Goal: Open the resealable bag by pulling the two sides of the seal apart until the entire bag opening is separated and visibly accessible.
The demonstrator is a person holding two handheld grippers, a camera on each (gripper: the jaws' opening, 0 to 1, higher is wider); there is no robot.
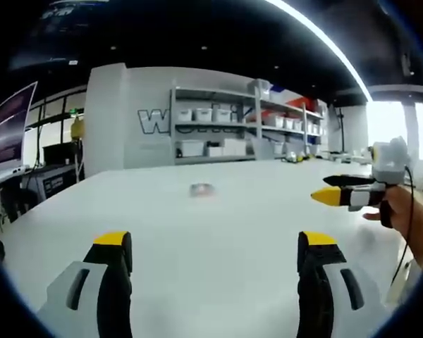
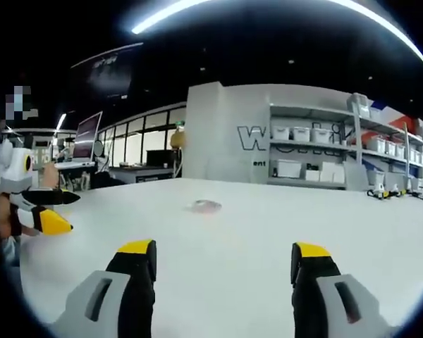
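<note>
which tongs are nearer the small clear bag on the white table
Neither clearly. The small clear resealable bag lies far ahead of both open tongs, left and right, untouched on the white table.

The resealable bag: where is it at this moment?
The resealable bag lies flat on the white table, far ahead of both open grippers and untouched. In the left gripper view it sits slightly left of centre, shelves behind; in the right gripper view, near centre.

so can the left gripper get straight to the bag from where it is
Probably yes. The left gripper has its jaws wide apart, nothing between them, and bare white table runs ahead to the small bag. The right gripper sits off to the side, clear of that line. The bag is still well ahead.
</note>
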